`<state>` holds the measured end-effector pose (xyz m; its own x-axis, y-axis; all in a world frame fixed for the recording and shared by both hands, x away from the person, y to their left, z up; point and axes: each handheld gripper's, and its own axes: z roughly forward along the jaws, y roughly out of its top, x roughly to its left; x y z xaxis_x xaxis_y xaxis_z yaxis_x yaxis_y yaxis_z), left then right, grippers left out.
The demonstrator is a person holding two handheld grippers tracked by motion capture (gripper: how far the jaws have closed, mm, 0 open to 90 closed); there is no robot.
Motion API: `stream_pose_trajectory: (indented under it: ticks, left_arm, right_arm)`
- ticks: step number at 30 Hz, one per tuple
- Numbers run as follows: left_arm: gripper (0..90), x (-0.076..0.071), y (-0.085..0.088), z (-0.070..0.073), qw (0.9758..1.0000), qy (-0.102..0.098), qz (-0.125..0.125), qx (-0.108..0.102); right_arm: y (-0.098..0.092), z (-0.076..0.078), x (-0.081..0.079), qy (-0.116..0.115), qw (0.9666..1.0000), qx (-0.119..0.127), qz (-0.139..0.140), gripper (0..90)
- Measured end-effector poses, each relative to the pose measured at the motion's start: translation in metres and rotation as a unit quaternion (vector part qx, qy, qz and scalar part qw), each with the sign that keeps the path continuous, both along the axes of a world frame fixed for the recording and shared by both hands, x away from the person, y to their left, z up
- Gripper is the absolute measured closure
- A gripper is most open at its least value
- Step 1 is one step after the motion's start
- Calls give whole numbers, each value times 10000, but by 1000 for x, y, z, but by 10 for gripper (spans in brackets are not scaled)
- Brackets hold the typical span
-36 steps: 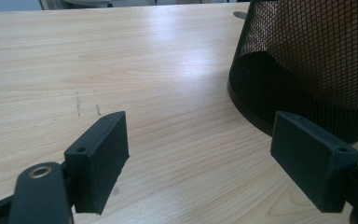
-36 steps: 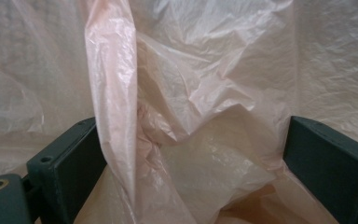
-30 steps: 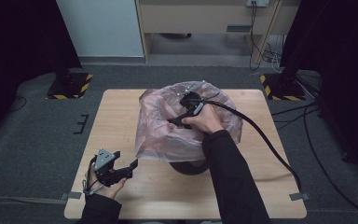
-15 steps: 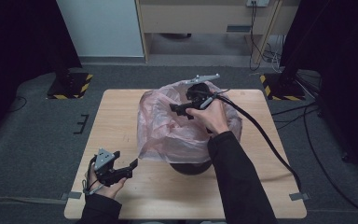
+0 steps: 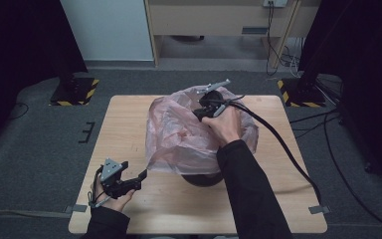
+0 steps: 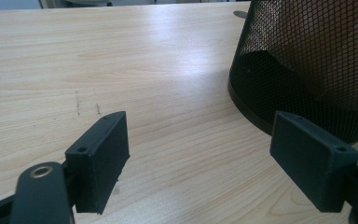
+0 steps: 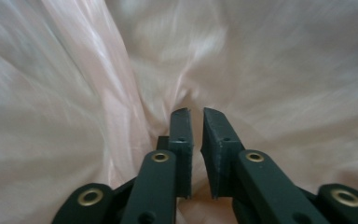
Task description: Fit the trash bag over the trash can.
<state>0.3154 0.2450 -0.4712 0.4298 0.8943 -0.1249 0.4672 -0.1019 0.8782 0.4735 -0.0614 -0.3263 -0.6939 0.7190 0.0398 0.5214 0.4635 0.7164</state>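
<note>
A recording lab, staged around one wooden table (image 5: 129, 129).
Set on grey carpet (image 5: 40, 149), flanked by black curtains (image 5: 15, 45), with hazard-striped stand bases (image 5: 74, 92) at both far corners, cables (image 5: 328, 119) trailing over the floor, tape marks (image 5: 87, 132) beside the table and a plain wooden cabinet (image 5: 214, 22) behind.

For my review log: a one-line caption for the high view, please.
Right tool reaches into a pink plastic bag lining a black mesh bin; left tool rests open nearby.
</note>
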Motion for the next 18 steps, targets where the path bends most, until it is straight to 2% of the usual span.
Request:
stream_pose_trajectory:
  ticks: [2,4,6,8,9,10,12,18]
  left_arm:
    - [187,0,0,0,10000,-11,-1,-10]
    - [187,0,0,0,10000,-1,-5,-6]
    - [187,0,0,0,10000,-4,-3,-5]
    - [187,0,1,0,10000,-3,-4,-7]
    - [187,0,0,0,10000,0,-5,-2]
    - [187,0,0,0,10000,1,-5,-1]
    - [187,0,0,1,10000,-12,-10,3]
    - [187,0,1,0,10000,3,-9,-4]
  right_arm:
    - [5,-8,2,294,9994,-161,15,728]
    - [10,-14,3,529,9984,-215,6,598]
    - [13,-17,6,471,9987,-177,76,471]
    - [14,-17,7,449,9989,-117,24,315]
    - [14,-19,7,449,9989,-166,-2,250]
    - [14,-19,9,457,9987,-218,-23,219]
    - [12,-19,9,456,9987,-208,-67,218]
    - [12,-15,5,391,9992,-86,97,224]
